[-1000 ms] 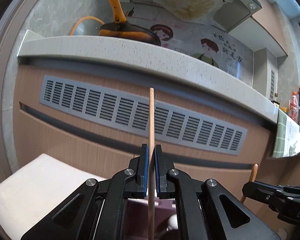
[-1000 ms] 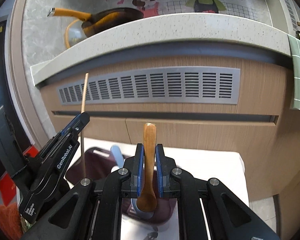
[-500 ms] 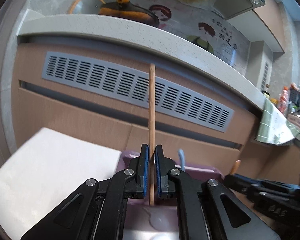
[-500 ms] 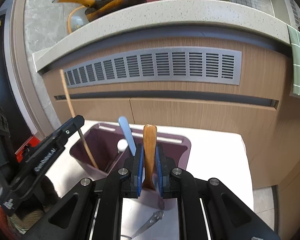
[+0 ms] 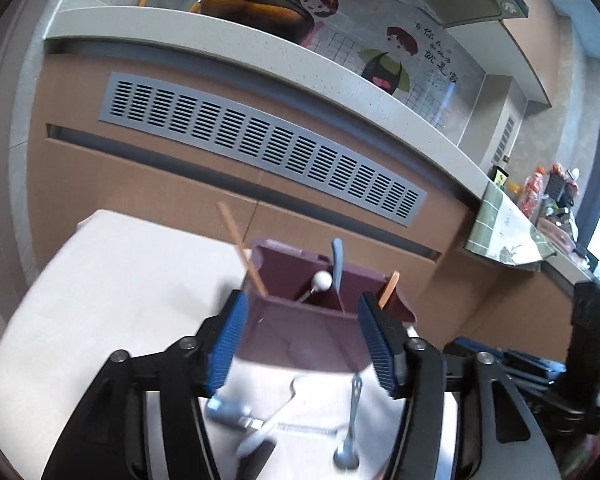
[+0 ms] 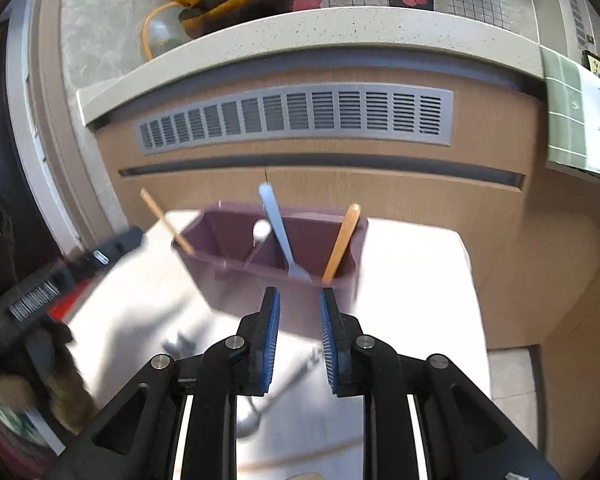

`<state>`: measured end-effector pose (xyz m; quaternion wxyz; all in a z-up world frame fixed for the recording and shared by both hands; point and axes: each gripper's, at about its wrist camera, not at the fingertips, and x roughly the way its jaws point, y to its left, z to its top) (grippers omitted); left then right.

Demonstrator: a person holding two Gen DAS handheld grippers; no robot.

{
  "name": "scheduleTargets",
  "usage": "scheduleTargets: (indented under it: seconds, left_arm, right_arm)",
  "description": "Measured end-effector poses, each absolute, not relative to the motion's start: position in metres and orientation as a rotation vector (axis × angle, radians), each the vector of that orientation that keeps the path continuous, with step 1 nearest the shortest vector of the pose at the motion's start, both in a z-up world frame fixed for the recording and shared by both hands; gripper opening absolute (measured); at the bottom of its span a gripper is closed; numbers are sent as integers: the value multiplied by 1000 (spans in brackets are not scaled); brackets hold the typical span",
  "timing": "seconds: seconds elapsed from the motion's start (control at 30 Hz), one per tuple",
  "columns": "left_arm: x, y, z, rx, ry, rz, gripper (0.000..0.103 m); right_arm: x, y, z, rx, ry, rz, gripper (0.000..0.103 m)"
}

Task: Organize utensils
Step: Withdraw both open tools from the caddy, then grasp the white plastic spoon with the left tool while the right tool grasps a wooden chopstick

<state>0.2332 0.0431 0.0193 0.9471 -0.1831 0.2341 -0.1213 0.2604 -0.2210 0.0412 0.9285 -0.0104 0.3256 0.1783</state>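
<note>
While both sets of blue-padded jaws stand apart and hold nothing, the left gripper (image 5: 302, 334) frames the near wall of the maroon caddy (image 5: 300, 332) and the right gripper (image 6: 299, 334) hangs just short of it. Nearest, loose cutlery lies on the white table (image 5: 112, 280): a metal spoon (image 5: 350, 428) with bowl toward the camera, a blurred white-handled piece (image 5: 260, 434), a grey-handled one (image 5: 230, 410). Caddy sits on the table, divided into compartments. Wooden chopstick (image 5: 242, 250) leans out over its left corner; blue-handled fork (image 6: 278, 232) stands at the central divider; white ball-topped utensil (image 5: 322, 280) beside it; wooden spoon (image 6: 342, 242) tilts in the right end compartment. Left gripper's side, seen from the right wrist, carries a barcode label, print blurred, unreadable. Behind: wood-grain cabinet front with grey slotted vent (image 6: 296, 118), speckled countertop (image 6: 300, 36) above, orange-handled pan (image 6: 220, 8) on it. Backsplash shows two cartoon figures and Chinese characters (image 5: 438, 56), too small to read surely. Green checked cloth (image 6: 572, 112) hangs at far right.
</note>
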Motion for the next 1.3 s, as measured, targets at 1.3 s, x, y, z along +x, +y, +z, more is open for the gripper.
scheduleTargets:
  seconds: [1.3]
  left_arm:
    - [196, 84, -64, -376, 877, -161, 82]
  right_arm:
    - [267, -190, -69, -78, 988, 249, 31]
